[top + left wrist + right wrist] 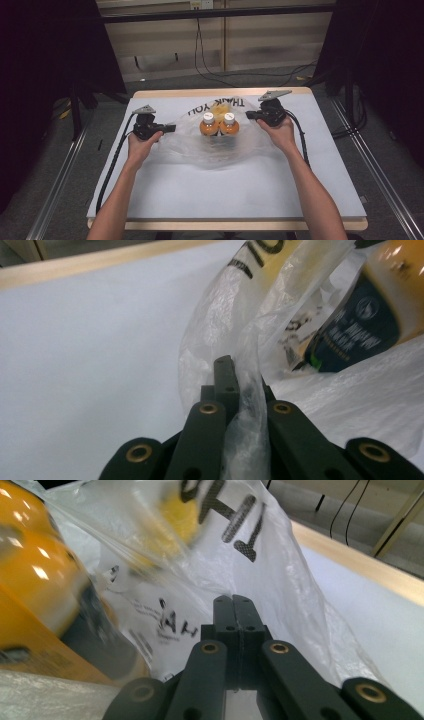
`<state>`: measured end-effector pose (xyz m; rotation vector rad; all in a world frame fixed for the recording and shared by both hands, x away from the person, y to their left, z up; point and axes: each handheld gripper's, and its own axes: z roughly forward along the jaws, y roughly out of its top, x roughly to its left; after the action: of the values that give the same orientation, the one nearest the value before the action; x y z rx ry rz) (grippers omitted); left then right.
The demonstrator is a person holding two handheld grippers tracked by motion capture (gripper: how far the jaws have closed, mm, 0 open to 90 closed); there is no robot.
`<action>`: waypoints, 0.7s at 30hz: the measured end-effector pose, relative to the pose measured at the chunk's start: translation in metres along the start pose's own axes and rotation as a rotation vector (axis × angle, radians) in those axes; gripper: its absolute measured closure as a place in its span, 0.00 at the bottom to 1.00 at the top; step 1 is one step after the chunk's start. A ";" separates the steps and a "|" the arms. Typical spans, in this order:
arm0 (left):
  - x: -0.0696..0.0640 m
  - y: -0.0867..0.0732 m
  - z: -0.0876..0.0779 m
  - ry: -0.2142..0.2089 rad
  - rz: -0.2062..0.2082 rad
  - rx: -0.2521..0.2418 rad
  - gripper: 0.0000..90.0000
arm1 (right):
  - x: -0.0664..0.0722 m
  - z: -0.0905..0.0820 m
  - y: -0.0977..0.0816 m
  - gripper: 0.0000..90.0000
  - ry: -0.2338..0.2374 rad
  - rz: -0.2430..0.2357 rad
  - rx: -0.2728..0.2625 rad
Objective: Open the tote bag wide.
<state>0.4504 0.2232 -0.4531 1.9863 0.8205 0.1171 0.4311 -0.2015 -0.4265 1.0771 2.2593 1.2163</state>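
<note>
Gripping the bag [220, 142] from both sides, the person has the packing mostly behind them, judging by how things lie: two orange bottles [219, 125] stand upright side by side inside the clear plastic, near the far middle of the surface [200, 190], white caps up. The left tongs [169, 128] are closed on a bunched fold of the bag's edge, which the left gripper view shows pinched between the jaws [245, 405], with one bottle's dark label [357, 335] just beyond. The right tongs [251, 115] sit at the bag's opposite edge; in the right gripper view the jaws are pressed together [239, 630] against the film, and it cannot be told for sure whether plastic is caught between them. The bag lies spread and slack around the bottles, its "THANK YOU" print [215, 106] at the far side. What seems left is to draw the two edges up or together so the load can be lifted or closed
</note>
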 end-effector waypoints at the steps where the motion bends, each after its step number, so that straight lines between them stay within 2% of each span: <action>1: 0.000 -0.004 0.004 -0.008 -0.007 0.007 1.00 | -0.001 0.001 -0.004 1.00 0.005 0.004 0.005; 6: 0.002 -0.024 0.018 0.006 -0.004 0.088 1.00 | 0.004 0.010 -0.027 1.00 0.012 -0.003 0.062; 9: 0.001 -0.027 0.019 -0.004 -0.011 0.088 1.00 | 0.004 0.015 -0.042 1.00 0.035 0.011 0.082; 11: -0.002 -0.028 0.021 -0.001 0.008 0.114 0.99 | 0.004 0.018 -0.051 1.00 0.033 0.020 0.087; 13: -0.004 -0.029 0.025 0.014 0.025 0.133 0.98 | 0.002 0.022 -0.056 1.00 0.015 0.007 0.125; 15: -0.005 -0.030 0.028 0.001 0.023 0.126 0.97 | 0.000 0.021 -0.058 1.00 0.008 0.012 0.144; 16: -0.007 -0.029 0.029 0.003 0.026 0.129 0.96 | -0.001 0.021 -0.059 1.00 -0.018 0.005 0.159; 18: -0.010 -0.028 0.031 0.007 0.034 0.129 0.96 | -0.006 0.018 -0.061 1.00 -0.043 0.000 0.161; 21: -0.012 -0.028 0.032 0.008 0.042 0.125 0.94 | -0.013 0.014 -0.064 1.00 -0.066 0.026 0.161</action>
<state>0.4403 0.2014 -0.4904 2.1223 0.8085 0.0999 0.4188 -0.2252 -0.4876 1.1892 2.3310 1.0074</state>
